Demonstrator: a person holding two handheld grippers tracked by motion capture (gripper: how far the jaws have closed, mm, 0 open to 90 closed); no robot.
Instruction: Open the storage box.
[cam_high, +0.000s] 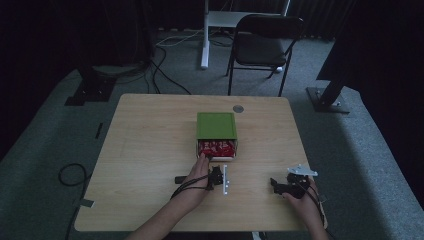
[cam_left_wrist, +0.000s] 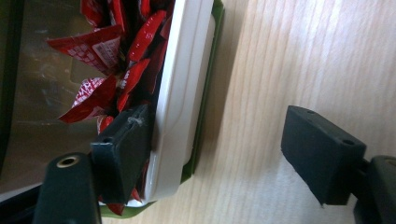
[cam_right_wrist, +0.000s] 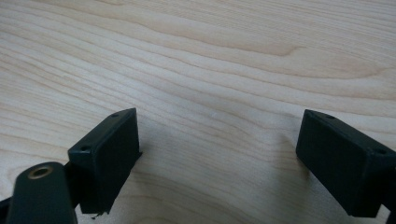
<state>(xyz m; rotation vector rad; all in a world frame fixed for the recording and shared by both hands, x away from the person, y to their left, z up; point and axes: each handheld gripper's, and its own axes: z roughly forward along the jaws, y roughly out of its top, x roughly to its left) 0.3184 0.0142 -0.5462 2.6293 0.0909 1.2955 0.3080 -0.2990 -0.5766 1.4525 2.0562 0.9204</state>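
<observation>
Between the left tongs (cam_left_wrist: 219, 158) stands the box's white rim (cam_left_wrist: 180, 102).

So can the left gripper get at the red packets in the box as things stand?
Probably yes. The left gripper sits at the open end of the box, one of its jaws already inside among the red packets, the other outside the white rim.

The box (cam_high: 216, 134) stands mid-surface (cam_high: 150, 150); left, right and beyond it the wood lies bare; at its near edge the left claw (cam_left_wrist: 215, 154) straddles the white rim (cam_left_wrist: 180, 93), packets (cam_left_wrist: 116, 70) crowding inside.
</observation>
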